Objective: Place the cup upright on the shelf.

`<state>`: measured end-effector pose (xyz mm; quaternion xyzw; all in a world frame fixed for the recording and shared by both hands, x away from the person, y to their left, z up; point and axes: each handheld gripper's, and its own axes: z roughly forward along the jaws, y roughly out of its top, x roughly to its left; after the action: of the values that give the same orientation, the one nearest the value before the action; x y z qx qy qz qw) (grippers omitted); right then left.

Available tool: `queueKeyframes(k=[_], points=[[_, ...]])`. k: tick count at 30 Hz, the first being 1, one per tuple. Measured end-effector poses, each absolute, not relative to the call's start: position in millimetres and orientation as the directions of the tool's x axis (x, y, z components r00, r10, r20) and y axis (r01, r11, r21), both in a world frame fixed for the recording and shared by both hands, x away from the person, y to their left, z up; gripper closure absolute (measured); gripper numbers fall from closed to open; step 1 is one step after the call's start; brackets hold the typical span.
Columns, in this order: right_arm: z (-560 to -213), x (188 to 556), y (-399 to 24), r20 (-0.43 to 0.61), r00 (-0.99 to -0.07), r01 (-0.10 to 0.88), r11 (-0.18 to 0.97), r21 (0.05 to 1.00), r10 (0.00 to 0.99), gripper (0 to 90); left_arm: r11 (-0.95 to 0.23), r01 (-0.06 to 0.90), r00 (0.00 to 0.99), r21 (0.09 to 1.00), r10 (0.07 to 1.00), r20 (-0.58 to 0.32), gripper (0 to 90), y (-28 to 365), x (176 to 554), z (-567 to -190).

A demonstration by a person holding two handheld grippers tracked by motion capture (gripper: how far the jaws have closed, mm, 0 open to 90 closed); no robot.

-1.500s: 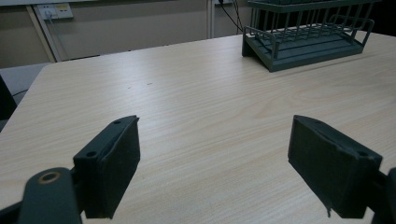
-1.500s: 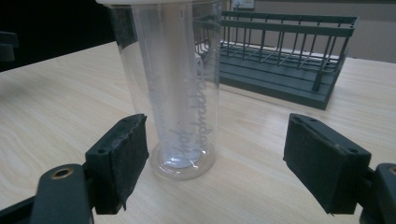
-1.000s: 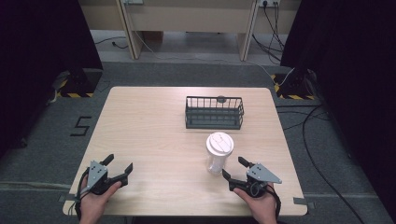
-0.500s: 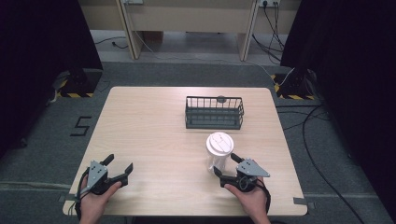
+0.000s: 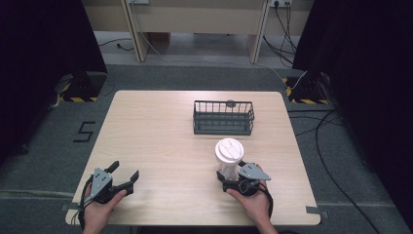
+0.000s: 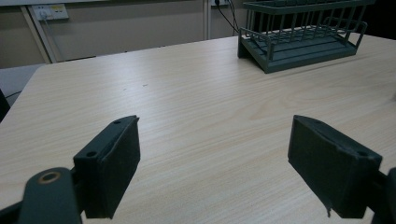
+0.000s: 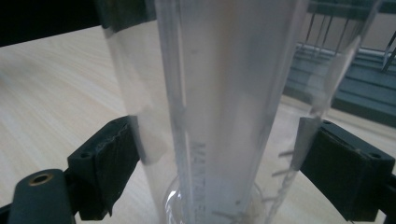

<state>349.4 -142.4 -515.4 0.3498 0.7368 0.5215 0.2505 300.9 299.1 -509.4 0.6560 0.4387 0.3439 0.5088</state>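
Note:
A clear plastic cup [image 5: 229,161] with a white lid [image 5: 229,148] stands upright on the wooden table [image 5: 156,136], right of centre near the front. My right gripper [image 5: 225,175] is open, with its jaws on either side of the cup's lower part. In the right gripper view the cup [image 7: 224,93] stands between the two black pads [image 7: 112,163], close to both; whether they touch is unclear. My left gripper [image 5: 125,170] rests open near the front left edge, and nothing lies between its pads [image 6: 116,163].
A dark wire basket [image 5: 223,130] stands behind the cup toward the table's far side, seen also in the left gripper view as the basket [image 6: 299,46]. A small dark round thing [image 5: 230,103] sits at its back rim. Cables lie on the floor at right.
My right gripper has moved forward and left to the cup, so its jaws now flank it. The left gripper has stayed put.

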Motion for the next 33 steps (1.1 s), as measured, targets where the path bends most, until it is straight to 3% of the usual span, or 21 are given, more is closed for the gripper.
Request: queueKeyframes(k=[33], points=[[-503, 358, -144, -0.023, -0.627, 0.22, 0.206, 0.954, 0.778, 18.6, -0.094, 0.228, 0.38, 0.969, 0.925, 0.0, 16.5, 299, 301, -510]])
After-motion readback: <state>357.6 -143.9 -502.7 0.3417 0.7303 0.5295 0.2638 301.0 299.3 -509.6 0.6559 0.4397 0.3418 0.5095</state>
